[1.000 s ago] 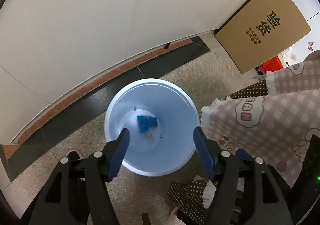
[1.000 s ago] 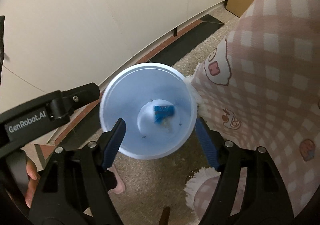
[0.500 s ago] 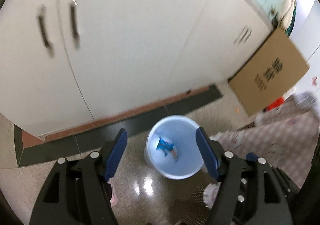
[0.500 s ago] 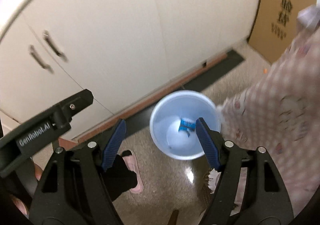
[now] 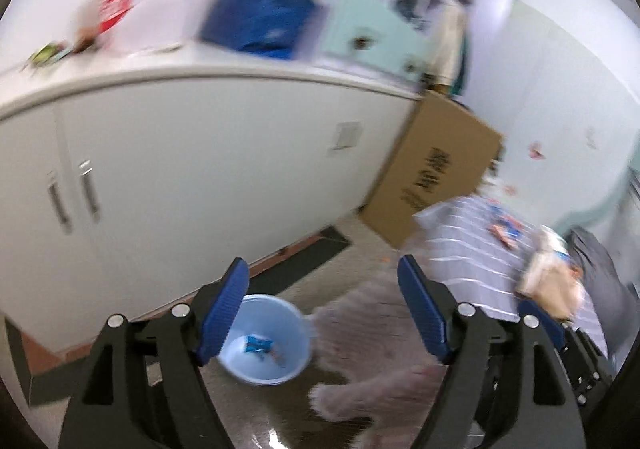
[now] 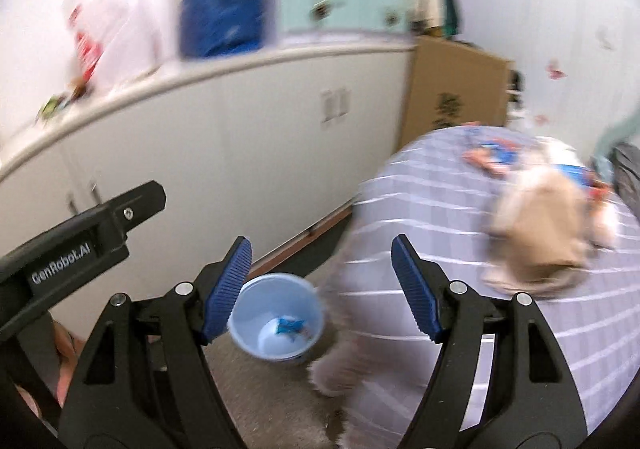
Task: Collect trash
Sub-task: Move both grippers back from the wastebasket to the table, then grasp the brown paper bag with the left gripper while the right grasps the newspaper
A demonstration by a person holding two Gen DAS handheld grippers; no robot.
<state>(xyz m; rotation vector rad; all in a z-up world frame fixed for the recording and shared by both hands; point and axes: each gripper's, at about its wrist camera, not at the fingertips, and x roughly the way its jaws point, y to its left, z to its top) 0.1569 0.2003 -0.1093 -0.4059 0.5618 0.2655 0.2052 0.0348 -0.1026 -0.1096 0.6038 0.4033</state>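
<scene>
Pale blue plastic marks the waste bin point(image 5: 266, 337) on the speckled floor beside the white cabinet point(image 5: 200, 177), with a blue wrapper point(image 5: 258, 345) and a few scraps already lying in its bottom. Both tongs are seen raised above it and empty: the left gripper point(image 5: 322, 313), whose jaws have just been opening, and the right gripper point(image 6: 320, 289) are spread wide with nothing between the blue pads. More litter is visible on the striped tablecloth point(image 6: 420, 209) to the right, where a crumpled tan paper bag point(image 6: 540, 233) and small red-and-blue wrappers point(image 6: 490, 155) are blurred by motion. The wrappers are judged to be light, thin and slick, and are probably best pinched across a crimped edge or a raised fold rather than flat against the cloth. The bag is likely soft and crushable, so a bunched crease is suggested as the hold.
</scene>
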